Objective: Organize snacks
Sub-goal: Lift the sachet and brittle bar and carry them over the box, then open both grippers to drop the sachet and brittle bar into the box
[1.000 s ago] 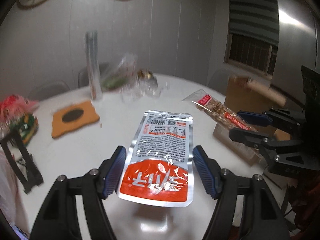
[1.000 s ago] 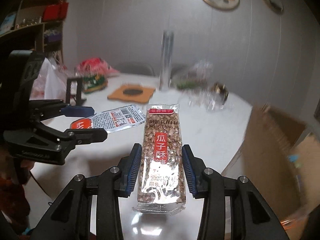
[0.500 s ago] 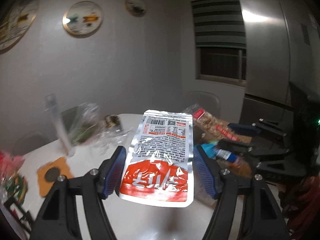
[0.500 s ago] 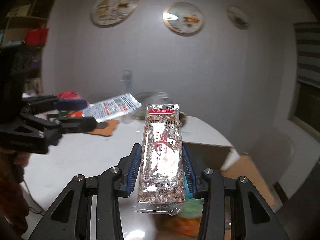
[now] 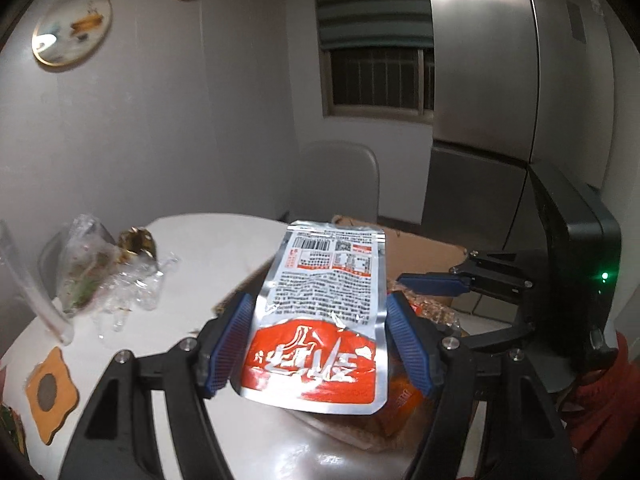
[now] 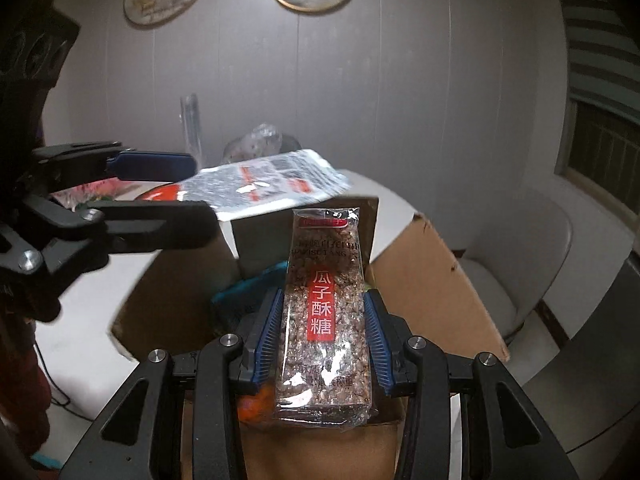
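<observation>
Two packets hang over an open cardboard box that stands against the edge of a white round table, each carried in a hand-held gripper. The left gripper has its blue pads pressed to the sides of a silver and red foil pouch, jaws set fairly wide to span it, the pouch lying nearly flat with its barcode end pointing away. The right gripper is closed narrower on a clear packet of brown seed brittle with a red label strip, held lengthwise between its pads directly above the box opening. From the right wrist view the pouch sits higher and to the left of the brittle, over the near flap of the box. Inside the box something teal and something orange can already be made out, so the sorting looks partly done, though how much the box holds cannot be told. Neither packet has yet been let go; lowering and releasing both appears to be what remains of this round. A crumpled clear bag and an orange coaster lie on the table well apart from the box, and whether any of that is meant to be packed is unclear
</observation>
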A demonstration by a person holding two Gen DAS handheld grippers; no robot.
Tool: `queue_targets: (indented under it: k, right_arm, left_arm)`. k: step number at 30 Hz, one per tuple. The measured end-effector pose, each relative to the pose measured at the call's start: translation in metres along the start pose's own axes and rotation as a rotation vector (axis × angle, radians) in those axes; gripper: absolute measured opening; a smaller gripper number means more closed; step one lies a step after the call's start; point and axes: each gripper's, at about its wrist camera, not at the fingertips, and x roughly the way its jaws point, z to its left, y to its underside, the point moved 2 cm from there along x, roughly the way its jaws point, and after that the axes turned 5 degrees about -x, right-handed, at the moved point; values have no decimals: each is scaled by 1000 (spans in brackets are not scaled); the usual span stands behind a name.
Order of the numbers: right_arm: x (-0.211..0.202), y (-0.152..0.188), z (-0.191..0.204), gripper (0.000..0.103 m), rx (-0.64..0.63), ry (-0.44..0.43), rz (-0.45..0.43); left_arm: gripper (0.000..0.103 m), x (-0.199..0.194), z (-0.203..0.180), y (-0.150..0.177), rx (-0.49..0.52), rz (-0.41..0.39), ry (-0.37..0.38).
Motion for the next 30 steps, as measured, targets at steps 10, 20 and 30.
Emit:
queue_targets:
  k: [10,20,30]
  right_arm:
    - [33,-4,-21,37,8,-33,61]
    - [50,-9,-12,40,-20,-30,101]
    - [46,-10,-9,49,-17,-23,107]
  left_arm:
    - [67,40,5,-2,8,87,17]
    - [67,54,6,4,9,116,31]
    - [77,46,5,5,6,100,25]
